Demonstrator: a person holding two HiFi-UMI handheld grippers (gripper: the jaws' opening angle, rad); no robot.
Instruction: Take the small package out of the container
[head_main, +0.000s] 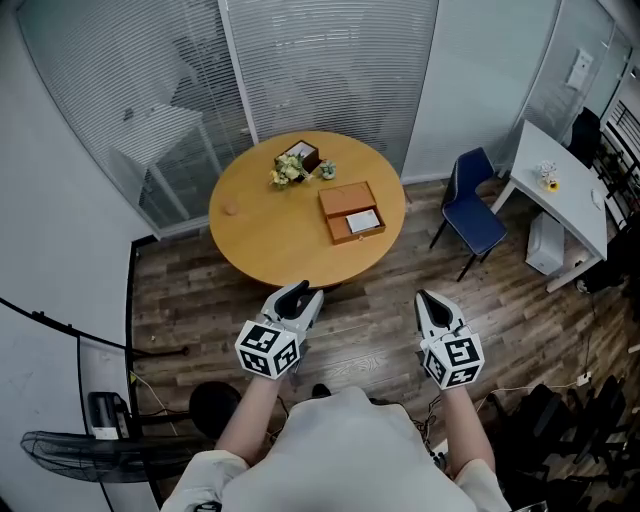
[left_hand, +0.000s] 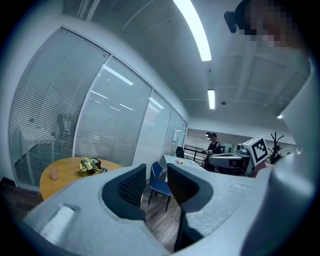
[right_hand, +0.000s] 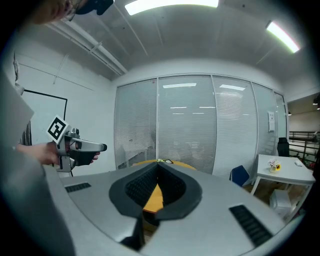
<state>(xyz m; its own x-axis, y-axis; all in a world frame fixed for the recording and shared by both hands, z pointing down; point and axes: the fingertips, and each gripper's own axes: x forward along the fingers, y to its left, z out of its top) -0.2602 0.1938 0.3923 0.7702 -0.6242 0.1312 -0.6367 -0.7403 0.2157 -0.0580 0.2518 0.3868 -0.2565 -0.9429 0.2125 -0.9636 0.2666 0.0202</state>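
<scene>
A shallow brown container (head_main: 343, 200) lies on the round wooden table (head_main: 270, 235), right of centre, and a small white package (head_main: 363, 221) rests inside it. Both grippers hover over the floor on the near side of the table, well short of the container. My left gripper (head_main: 299, 292) (left_hand: 156, 172) is open, with nothing between its pads. My right gripper (head_main: 430, 300) (right_hand: 158, 169) is shut, tips touching, and empty. The table (right_hand: 152, 196) shows through the gap below its tips. The container is hidden in both gripper views.
A bunch of flowers (head_main: 292, 168) with a dark box stands at the table's far side. A blue chair (head_main: 472, 210) and a white desk (head_main: 560, 185) are to the right. Glass walls with blinds run behind. A fan (head_main: 90, 455) is on the floor at lower left. A person (left_hand: 214, 144) stands far off.
</scene>
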